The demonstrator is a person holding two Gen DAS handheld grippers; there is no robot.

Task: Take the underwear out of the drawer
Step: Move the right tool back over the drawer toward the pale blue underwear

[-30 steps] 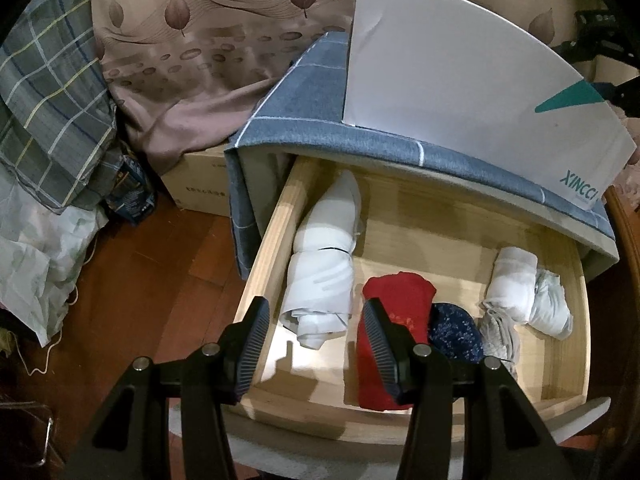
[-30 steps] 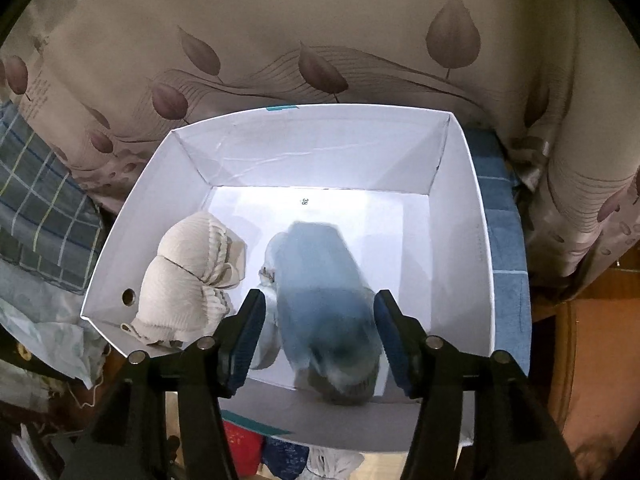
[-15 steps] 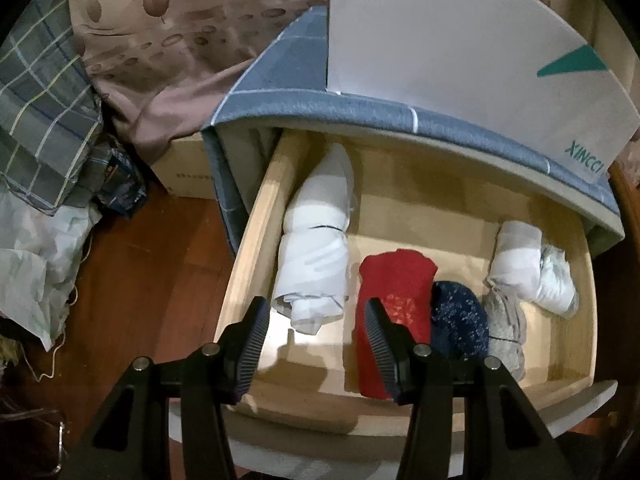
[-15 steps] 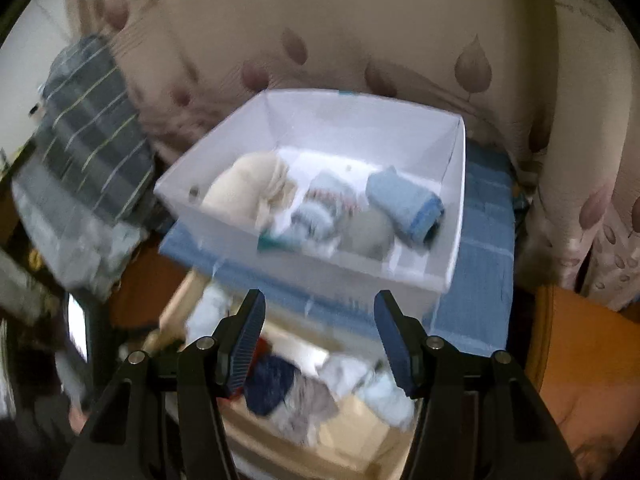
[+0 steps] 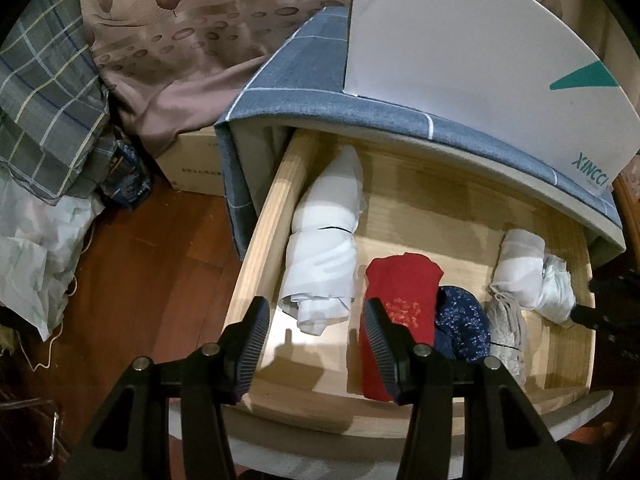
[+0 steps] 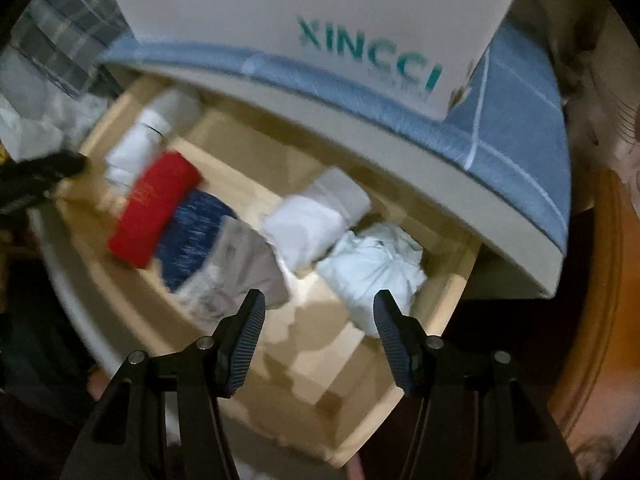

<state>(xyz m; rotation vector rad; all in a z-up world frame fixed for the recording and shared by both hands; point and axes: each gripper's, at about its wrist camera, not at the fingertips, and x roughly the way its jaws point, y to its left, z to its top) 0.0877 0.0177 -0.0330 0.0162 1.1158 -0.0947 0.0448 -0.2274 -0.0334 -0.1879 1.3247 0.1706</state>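
Underwear, rolled bundles lying in an open wooden drawer (image 5: 260, 240): long white roll (image 5: 324, 248) along the left wall; red roll (image 5: 400, 292) with a lighter printed patch near the middle; dark blue speckled roll (image 5: 460, 320) touching its right side; grey roll (image 5: 506, 332) beside that; white roll (image 5: 520, 264) and crumpled pale piece (image 5: 556, 288) at far right. White box (image 5: 460, 60) printed XINCCI sits on the blue checked cover (image 5: 304, 76) above. Left claw (image 5: 314, 336): jaws apart, empty, over the near left end. Right claw (image 6: 320, 328): jaws apart, empty, over the right end; view blurred.
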